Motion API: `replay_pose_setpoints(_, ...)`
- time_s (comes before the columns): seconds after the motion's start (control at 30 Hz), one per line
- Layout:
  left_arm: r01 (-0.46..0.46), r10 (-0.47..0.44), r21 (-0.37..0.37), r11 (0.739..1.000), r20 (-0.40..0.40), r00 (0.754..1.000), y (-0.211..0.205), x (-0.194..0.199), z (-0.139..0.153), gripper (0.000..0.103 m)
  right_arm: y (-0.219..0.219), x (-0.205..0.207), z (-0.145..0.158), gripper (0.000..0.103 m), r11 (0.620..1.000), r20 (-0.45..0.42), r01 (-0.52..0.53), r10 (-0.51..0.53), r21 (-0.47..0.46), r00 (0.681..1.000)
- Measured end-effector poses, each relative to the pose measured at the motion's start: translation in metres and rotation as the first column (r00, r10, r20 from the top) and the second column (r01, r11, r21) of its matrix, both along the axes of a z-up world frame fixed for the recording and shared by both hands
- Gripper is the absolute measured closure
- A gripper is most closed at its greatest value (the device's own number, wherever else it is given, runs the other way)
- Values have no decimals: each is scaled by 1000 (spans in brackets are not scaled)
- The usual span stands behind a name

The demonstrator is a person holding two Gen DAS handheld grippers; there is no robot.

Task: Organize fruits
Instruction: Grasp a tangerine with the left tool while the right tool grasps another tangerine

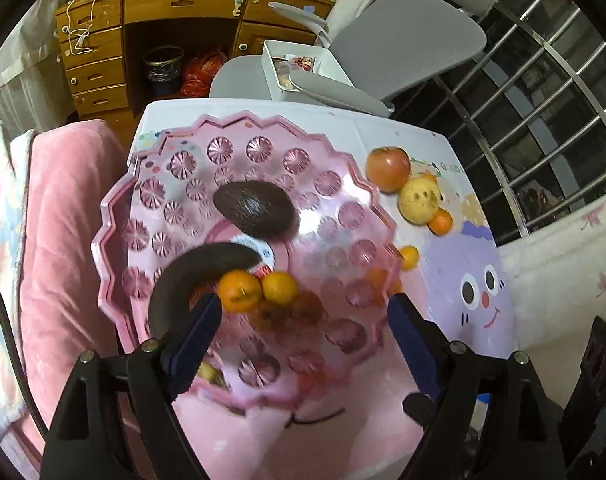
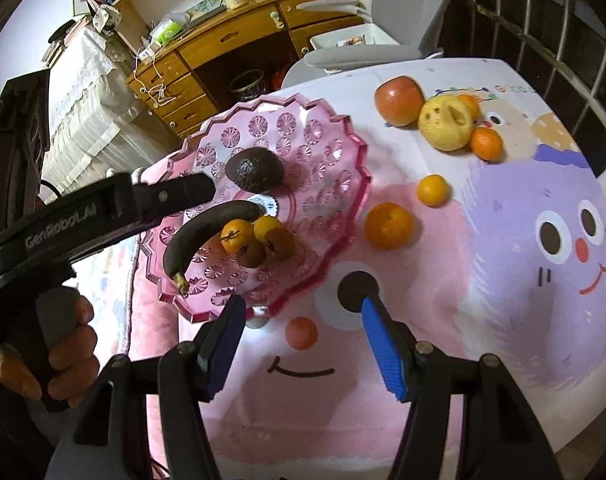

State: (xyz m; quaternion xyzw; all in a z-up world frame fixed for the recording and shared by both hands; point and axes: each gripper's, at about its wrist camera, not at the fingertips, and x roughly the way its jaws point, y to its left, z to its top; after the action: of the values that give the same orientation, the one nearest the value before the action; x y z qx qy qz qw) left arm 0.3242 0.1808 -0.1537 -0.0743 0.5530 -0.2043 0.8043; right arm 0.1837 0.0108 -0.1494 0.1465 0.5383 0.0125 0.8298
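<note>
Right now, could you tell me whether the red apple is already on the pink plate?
No, the red apple sits on the tablecloth beside the pink plate.

Pink plate [image 2: 339, 168] holds avocado [image 2: 255, 170], blackened banana [image 2: 199, 236], tangerines [image 2: 255, 240]; apple [image 2: 399, 100] outside.
</note>
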Motion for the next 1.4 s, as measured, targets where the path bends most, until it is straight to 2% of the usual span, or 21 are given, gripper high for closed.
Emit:
replay_pose_setpoints(0.13, -10, 10, -8, 1000, -3, 1000, -5, -22, 15, 13, -10, -6, 5, 36, 999, 3, -22, 22, -36, 1000)
replay_pose_setpoints(0.3, -14, 14, 20, 1000, -12, 1000, -19, -46, 27, 13, -31, -9, 11, 35, 997, 21, -47, 49, -66, 999)
replay_pose_setpoints(0.4, -55, 56, 30, 998, -32, 998, -26, -58, 31, 13, -43, -11, 15, 35, 993, 33, -82, 85, -82, 996)
replay_pose_setpoints(0.53, -118, 124, 83, 990, -73, 990, -40, -67, 30, 12, -62, -10, 22, 35, 985, 48, -135, 141, -112, 989)
replay_pose_setpoints(0.7, -212, 224, 103, 972, -119, 967, -60, -78, 26, 12, -89, -8, 31, 35, 963, 65, -211, 224, -165, 972)
replay_pose_setpoints(0.97, -317, 328, 96, 944, -142, 934, -101, -86, 23, 12, -132, 1, 43, 34, 913, 100, -322, 355, -249, 929)
replay_pose_setpoints(1.2, -366, 381, 110, 924, -185, 906, -137, -77, 8, 11, -167, 19, 40, 34, 874, 119, -384, 433, -298, 893)
replay_pose_setpoints(1.4, -394, 416, 134, 909, -232, 879, -158, -62, -15, 11, -190, 41, 27, 34, 866, 149, -397, 455, -304, 878)
